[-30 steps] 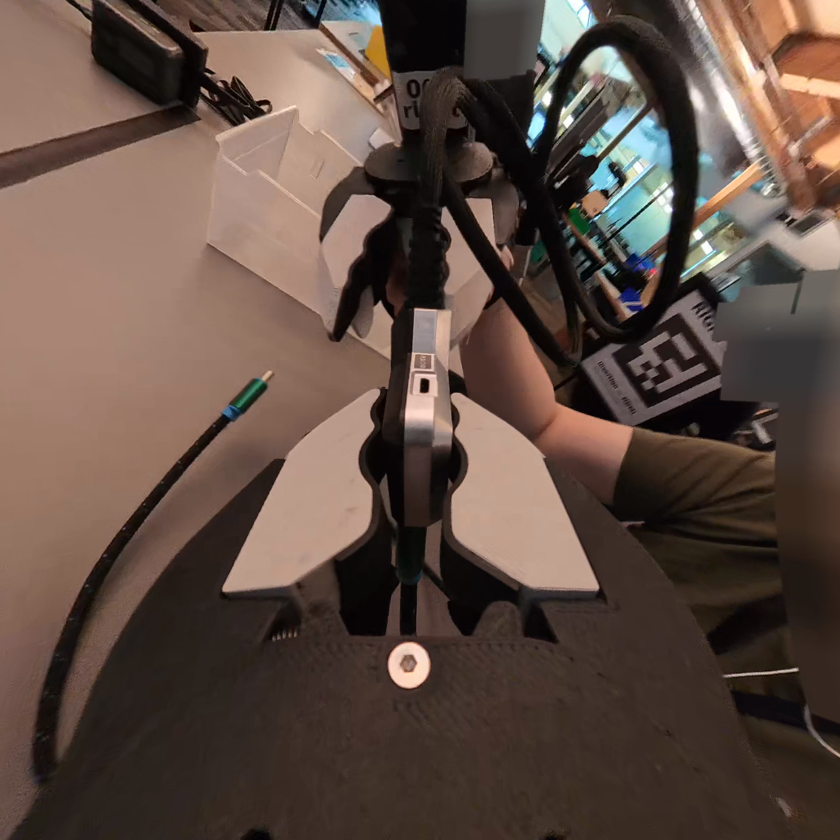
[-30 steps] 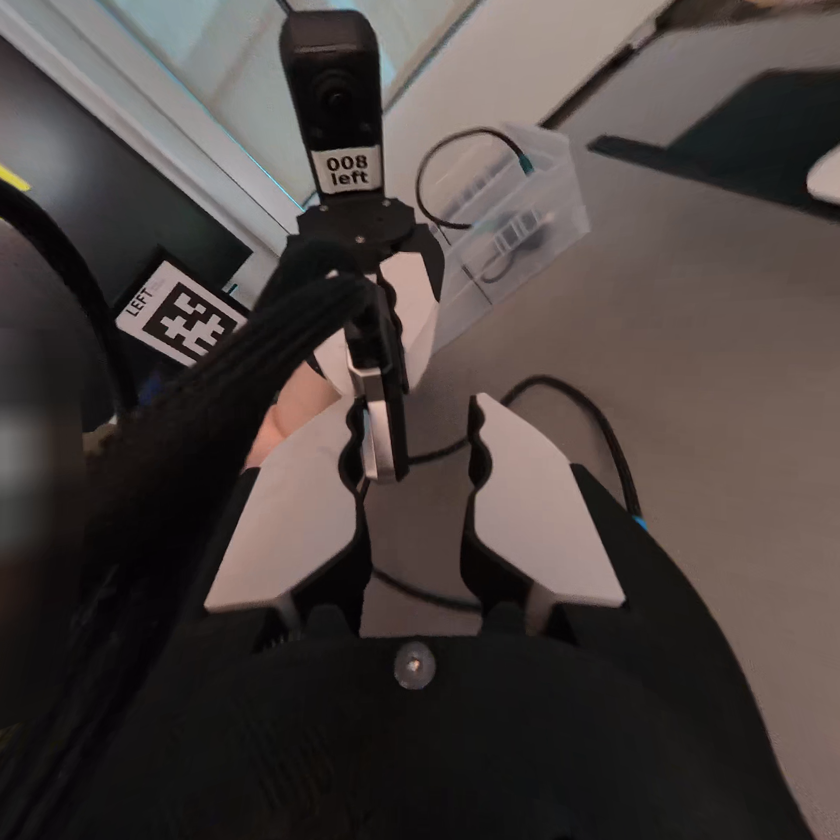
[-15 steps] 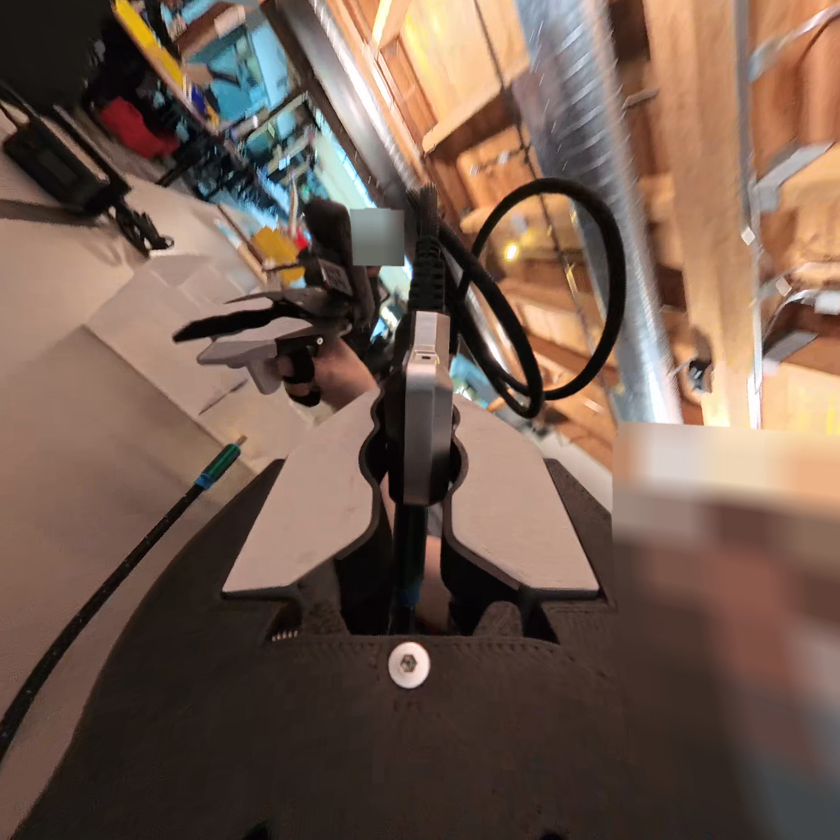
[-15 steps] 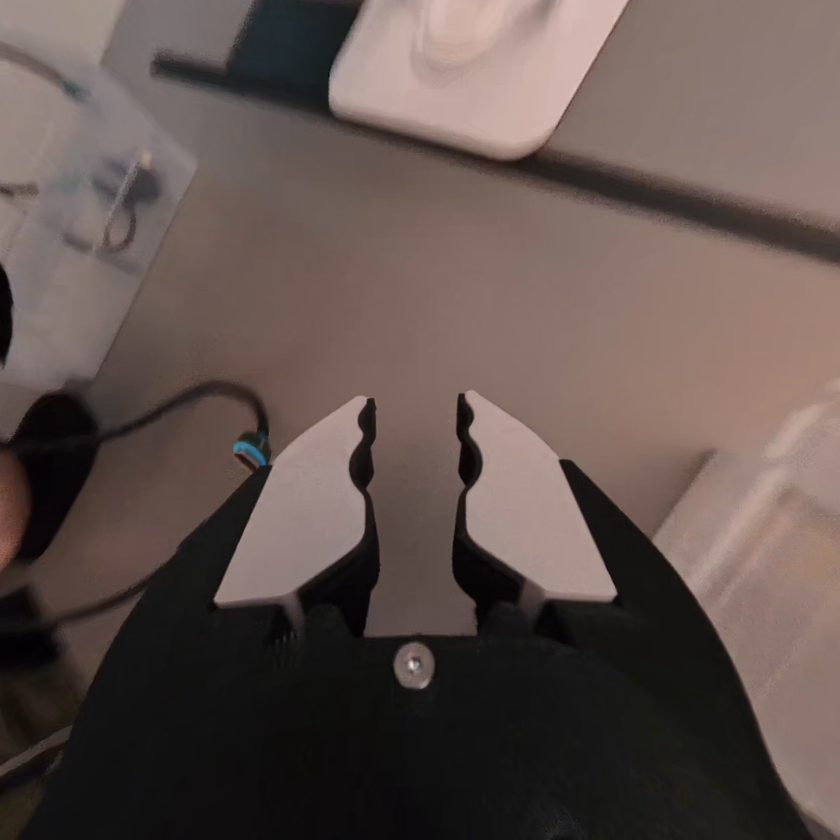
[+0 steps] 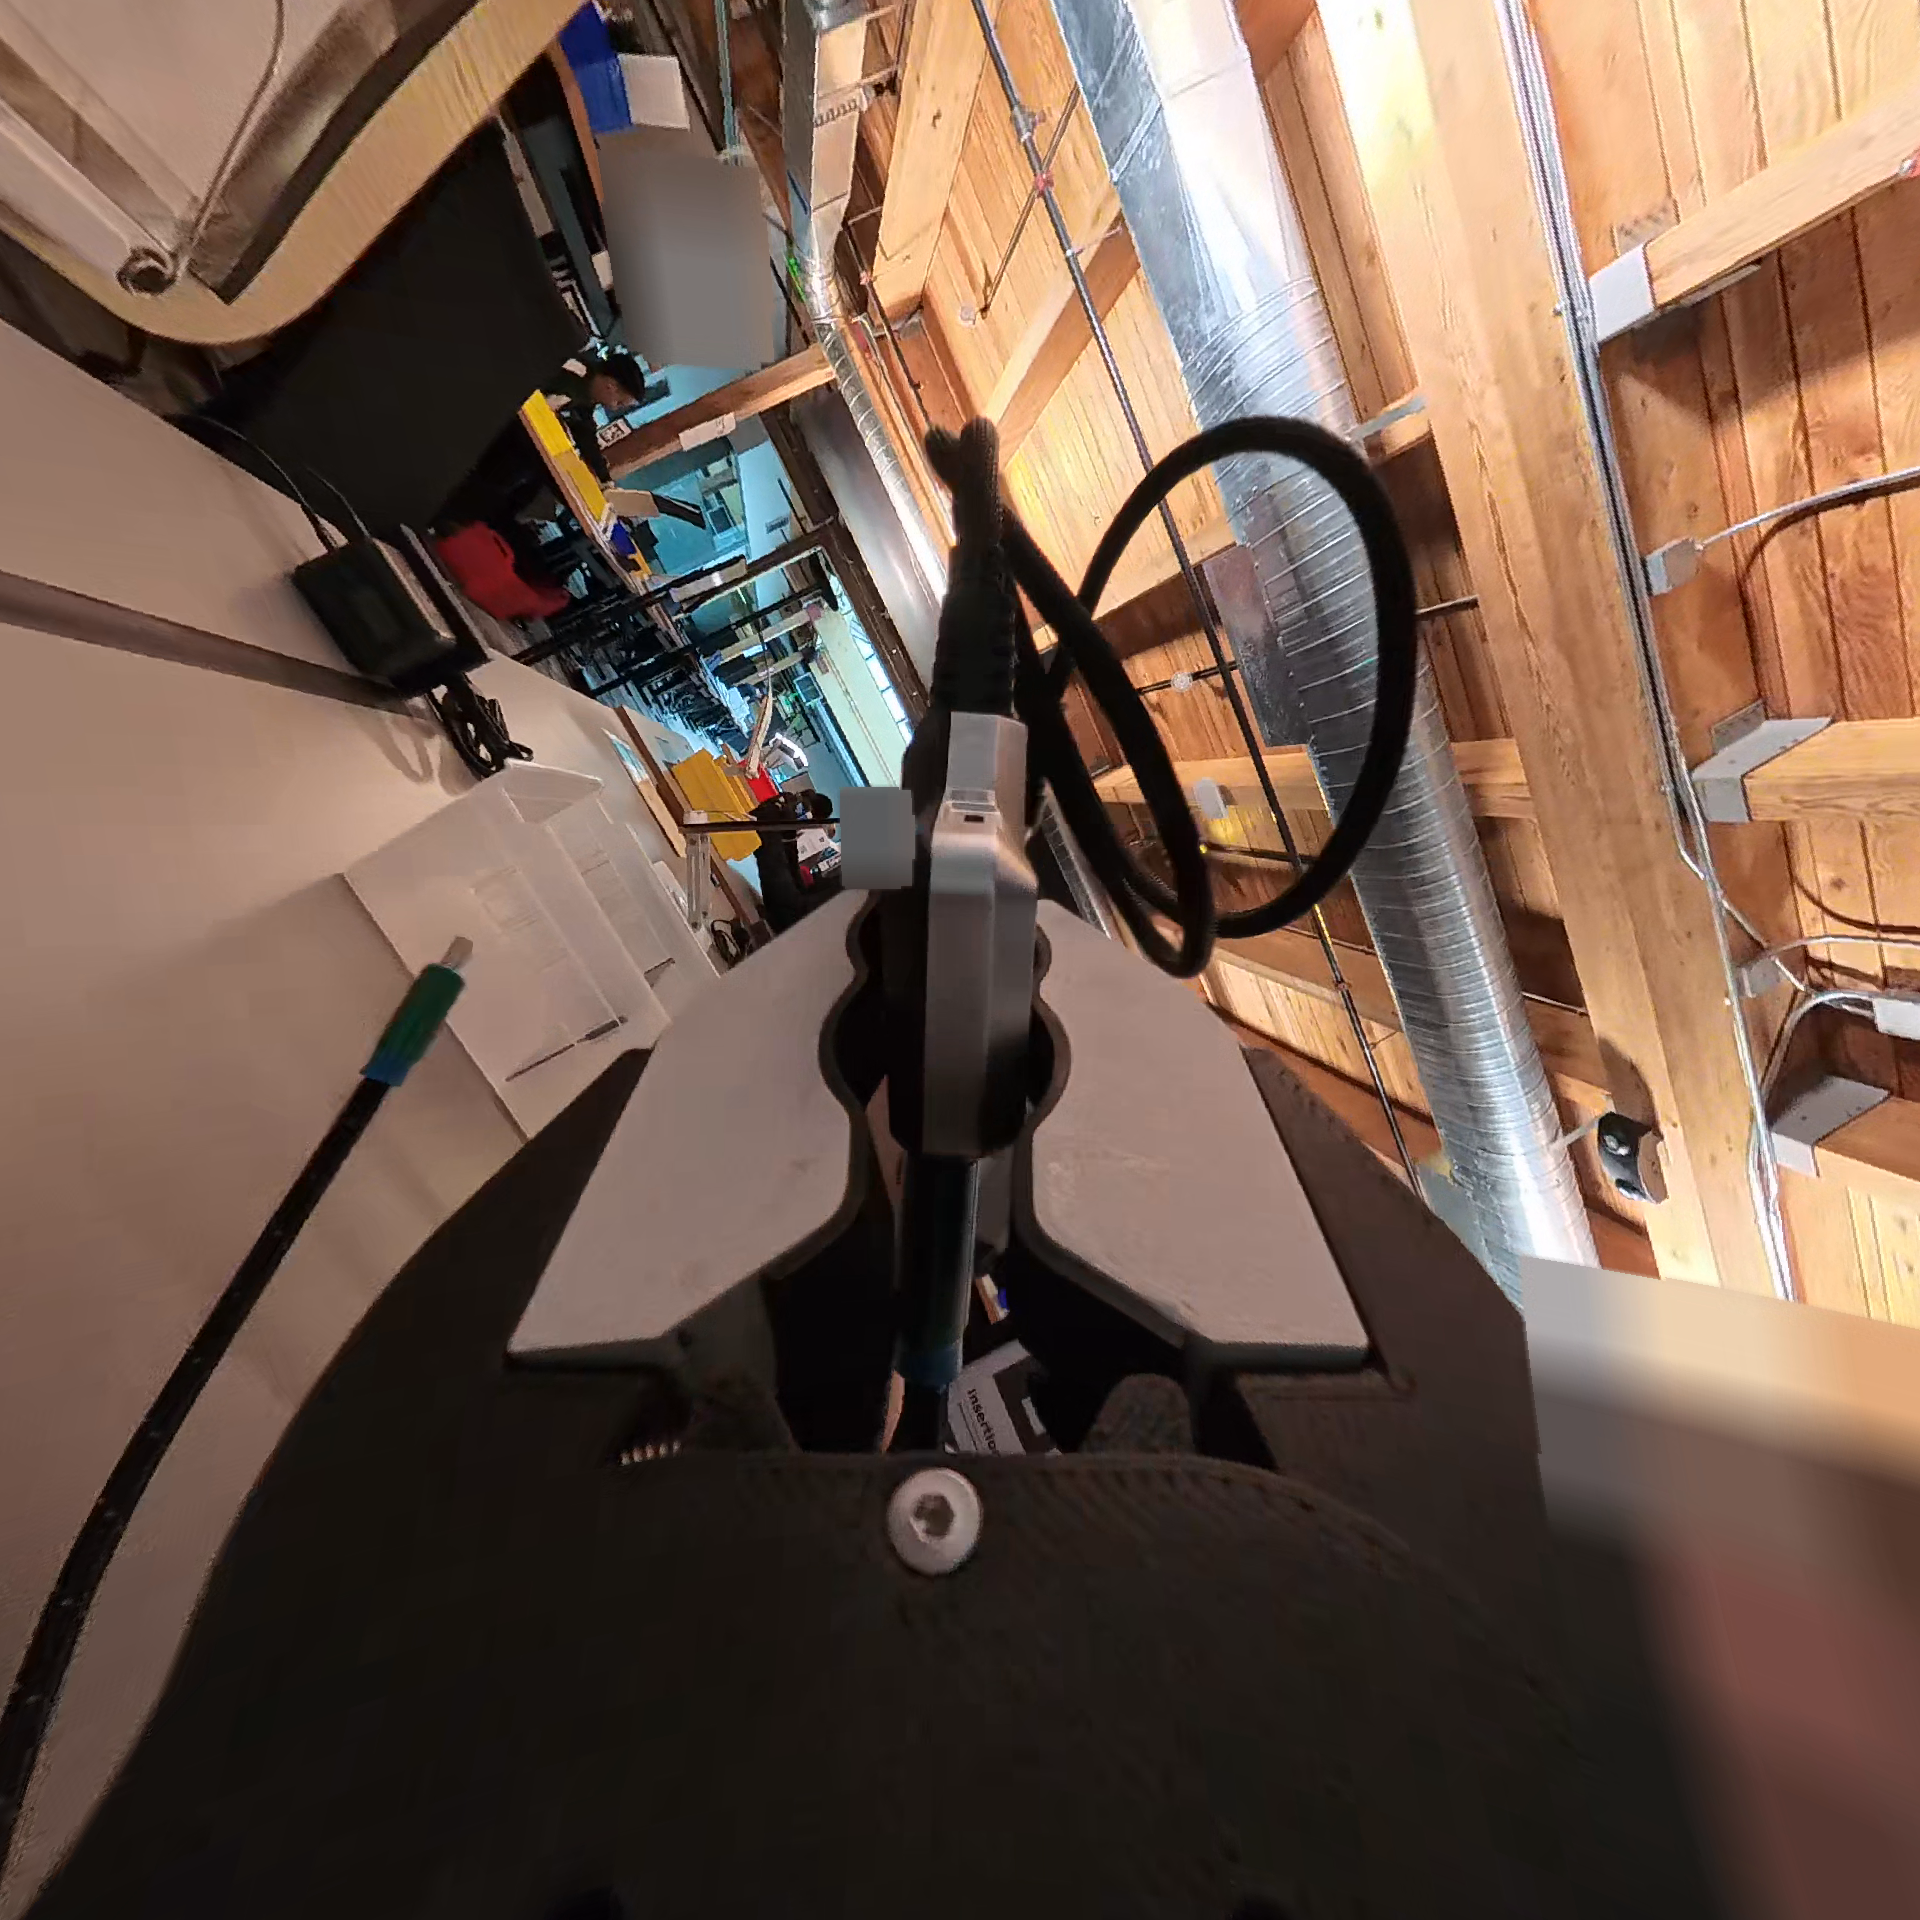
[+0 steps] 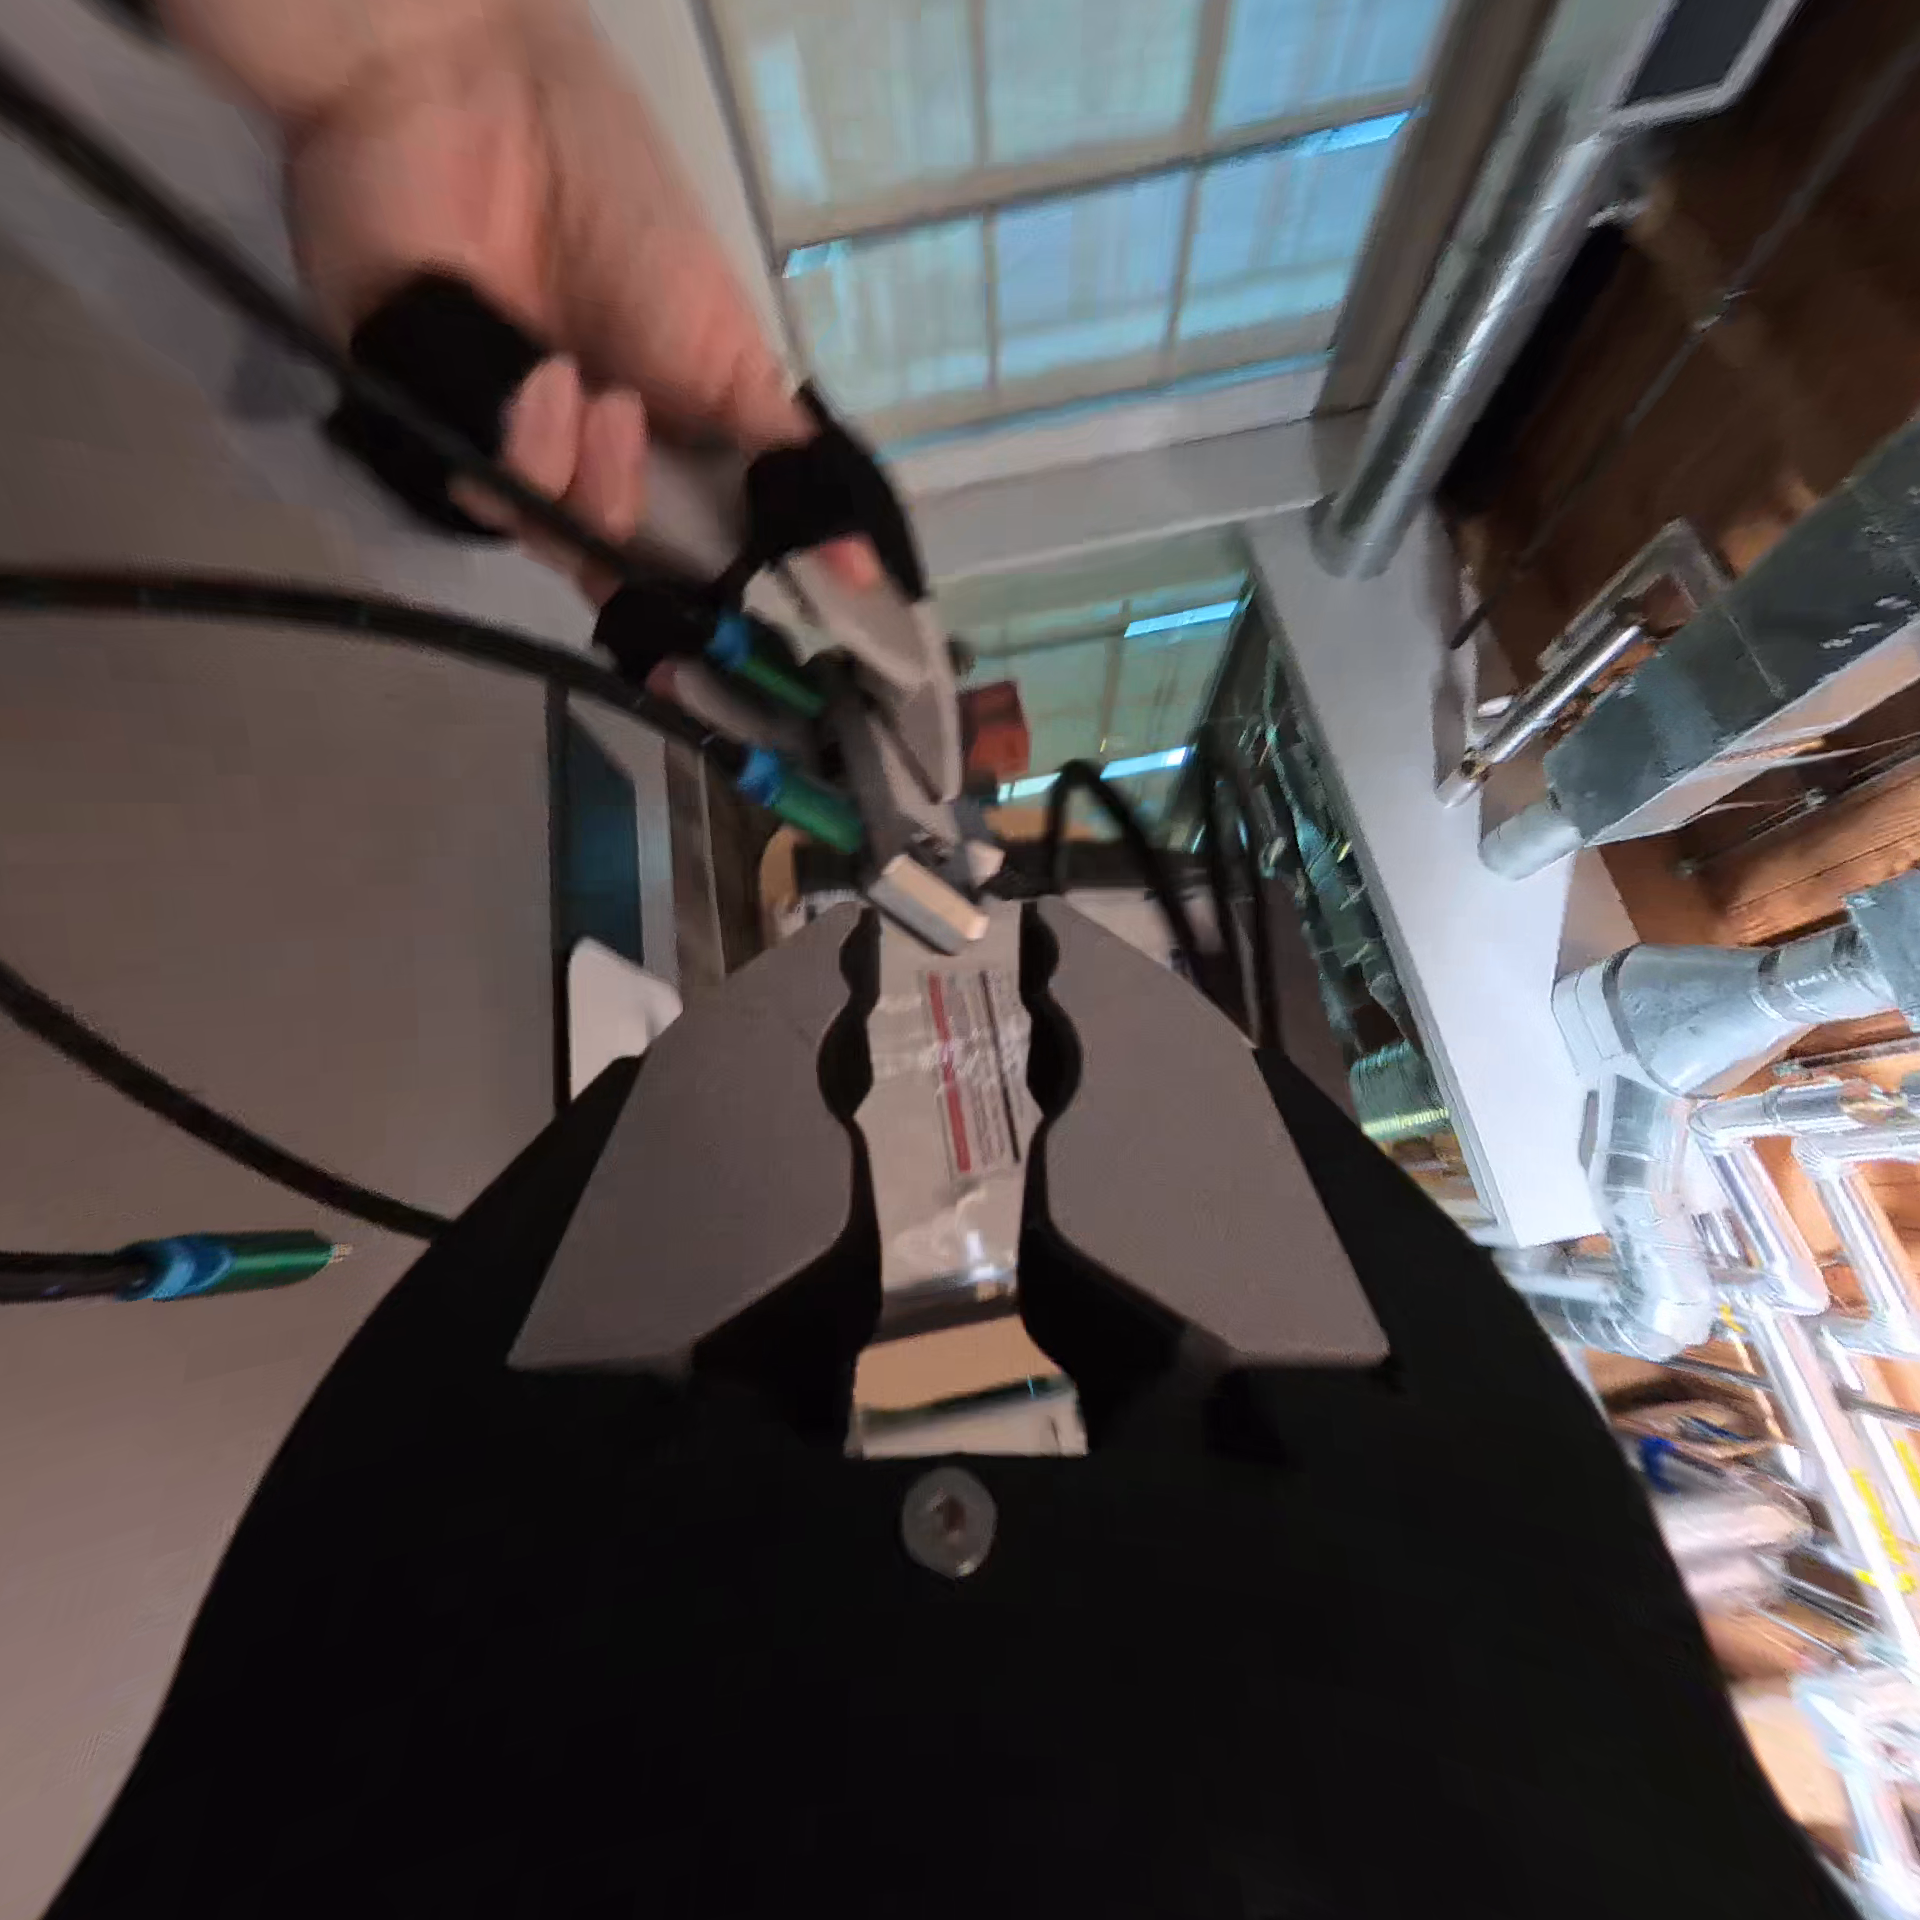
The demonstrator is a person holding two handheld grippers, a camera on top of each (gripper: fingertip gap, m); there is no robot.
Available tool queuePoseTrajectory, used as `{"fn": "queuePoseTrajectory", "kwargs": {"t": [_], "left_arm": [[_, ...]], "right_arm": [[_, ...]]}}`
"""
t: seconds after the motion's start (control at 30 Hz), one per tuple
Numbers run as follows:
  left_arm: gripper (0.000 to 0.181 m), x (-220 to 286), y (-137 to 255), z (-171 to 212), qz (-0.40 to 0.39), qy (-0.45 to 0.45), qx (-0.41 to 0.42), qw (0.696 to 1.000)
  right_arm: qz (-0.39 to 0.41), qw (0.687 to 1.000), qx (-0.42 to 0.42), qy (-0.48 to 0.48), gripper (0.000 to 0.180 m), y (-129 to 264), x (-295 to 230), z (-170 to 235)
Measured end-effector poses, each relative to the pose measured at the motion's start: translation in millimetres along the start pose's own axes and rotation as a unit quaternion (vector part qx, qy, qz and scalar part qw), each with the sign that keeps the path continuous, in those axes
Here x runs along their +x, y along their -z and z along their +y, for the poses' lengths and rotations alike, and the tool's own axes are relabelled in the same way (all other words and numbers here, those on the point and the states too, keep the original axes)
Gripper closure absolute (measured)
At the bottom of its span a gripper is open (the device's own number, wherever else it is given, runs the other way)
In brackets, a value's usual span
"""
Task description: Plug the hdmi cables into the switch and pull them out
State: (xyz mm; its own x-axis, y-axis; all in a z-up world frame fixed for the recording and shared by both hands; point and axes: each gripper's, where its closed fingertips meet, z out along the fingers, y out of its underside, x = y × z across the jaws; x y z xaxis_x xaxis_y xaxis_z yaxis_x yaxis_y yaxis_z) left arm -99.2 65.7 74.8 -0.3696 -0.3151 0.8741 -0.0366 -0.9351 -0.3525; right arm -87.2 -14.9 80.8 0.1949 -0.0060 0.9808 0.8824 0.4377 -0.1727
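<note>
The left gripper [image 5: 951,1013] is tilted sharply upward, its camera looking past the table toward wooden ceiling beams and a silver duct [image 5: 1340,644], and its two fingers are clamped on the silver switch [image 5: 971,940], which stands edge-on between them. A black braided cable [image 5: 1236,665] leaves the far end of the switch and curls in a loop to the right, while another dark cable [image 5: 935,1268] runs from its near end down between the fingers. On the pale table [image 5: 156,852] to the left lies a loose hdmi cable [image 5: 208,1340], its green plug [image 5: 421,1023] with a blue collar pointing away, beside a clear plastic box [image 5: 540,894]. The right gripper [image 6: 951,1013] is also pitched up, toward windows and pipework; its fingers stand apart with nothing between them. Beyond its tips, blurred, a hand [image 6: 499,239] grips the other gripper, which holds the switch [image 6: 925,914] with two green-and-blue plugs [image 6: 769,675] seated in its left side. Another green plug [image 6: 239,1262] lies free at the left, on the table.
</note>
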Motion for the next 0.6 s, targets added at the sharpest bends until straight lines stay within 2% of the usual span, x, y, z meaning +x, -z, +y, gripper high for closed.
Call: {"fn": "queuePoseTrajectory", "kwargs": {"t": [0.07, 0.1, 0.2, 0.27, 0.33, 0.4, 0.43, 0.5, 0.6], "left_arm": [[0.16, -3.5, -4.8, 4.9, -0.003, 0.008, 0.0, 1.0], [0.16, -5.8, -7.2, 7.3, -0.003, 0.016, 0.002, 1.0], [0.16, -13.4, -14.5, 16.8, -0.01, 0.035, -0.004, 0.999], [0.159, -17.3, -21.1, 26.2, -0.02, 0.033, -0.017, 0.999], [0.16, -17.6, -28.7, 36.9, -0.023, 0.03, -0.035, 0.999], [0.16, -19.4, -34.9, 46.3, -0.035, 0.024, -0.045, 0.998], [0.159, -20.0, -37.4, 50.1, -0.038, 0.023, -0.048, 0.998], [0.158, -13.4, -40.6, 54.7, -0.02, 0.024, -0.064, 0.997], [0.142, 4.8, -40.3, 58.5, 0.012, -0.014, -0.12, 0.993]], "right_arm": [[0.012, 0.999, -0.038, 0.016, 0.136, -14.0, -9.6, 12.7], [0.008, 0.999, -0.042, 0.018, 0.133, -18.2, -16.2, 16.7], [0.015, 0.994, -0.077, 0.071, 0.133, -25.6, -27.2, 32.4], [0.056, 0.988, -0.105, 0.099, 0.133, -29.1, -20.0, 42.0], [0.045, 0.986, -0.121, 0.108, 0.132, -31.8, -26.8, 49.8], [0.062, 0.984, -0.11, 0.125, 0.14, -30.8, -26.5, 47.5], [0.078, 0.981, -0.109, 0.137, 0.152, -27.5, -22.6, 46.2], [0.084, 0.982, -0.095, 0.14, 0.153, -21.5, -19.4, 43.8], [0.092, 0.985, -0.079, 0.121, 0.158, -14.5, -10.6, 41.2]]}}
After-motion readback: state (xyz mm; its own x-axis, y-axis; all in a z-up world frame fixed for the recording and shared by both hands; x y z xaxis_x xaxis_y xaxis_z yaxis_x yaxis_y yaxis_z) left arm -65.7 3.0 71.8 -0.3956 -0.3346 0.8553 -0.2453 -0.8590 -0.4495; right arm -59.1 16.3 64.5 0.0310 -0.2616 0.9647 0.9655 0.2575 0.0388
